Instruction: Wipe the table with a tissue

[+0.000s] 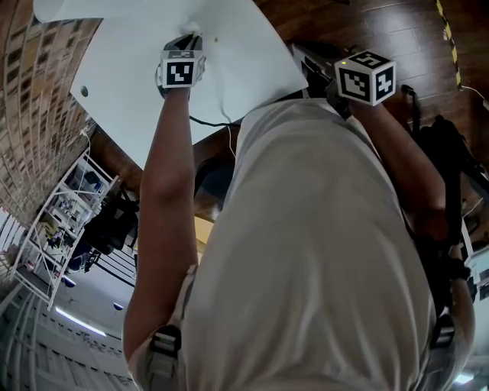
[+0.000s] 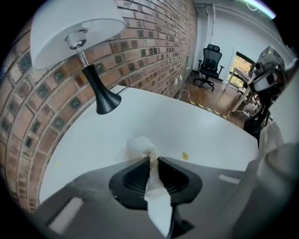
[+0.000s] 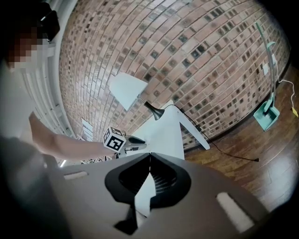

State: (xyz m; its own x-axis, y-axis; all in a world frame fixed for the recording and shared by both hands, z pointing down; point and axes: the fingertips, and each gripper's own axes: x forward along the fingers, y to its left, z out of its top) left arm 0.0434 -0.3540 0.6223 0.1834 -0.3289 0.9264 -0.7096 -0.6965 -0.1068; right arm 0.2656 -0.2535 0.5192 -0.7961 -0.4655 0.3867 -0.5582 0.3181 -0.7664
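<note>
In the head view the left gripper point(image 1: 186, 38) pointed steeply down at the white counter point(image 1: 252, 65). The tissue point(image 1: 191, 29) sat at its tip, not far from the lamp point(image 1: 84, 8).

In the left gripper view the jaws were clenched on the tissue. A crumpled wad bulged past the tips and a strip trailed back between them. Whether the wad touched the counter could not be told. A yellow speck point(image 2: 185, 155) lay just beside the wad, on the side away from the lamp, so the wipe probably ran that way.

In the right gripper view the right gripper point(image 3: 149, 156) had its jaws closed tip to tip. A pale sliver behind them could not be identified. It hung off the counter, well farther from the lamp than the left gripper, which was the one placed to wipe.
</note>
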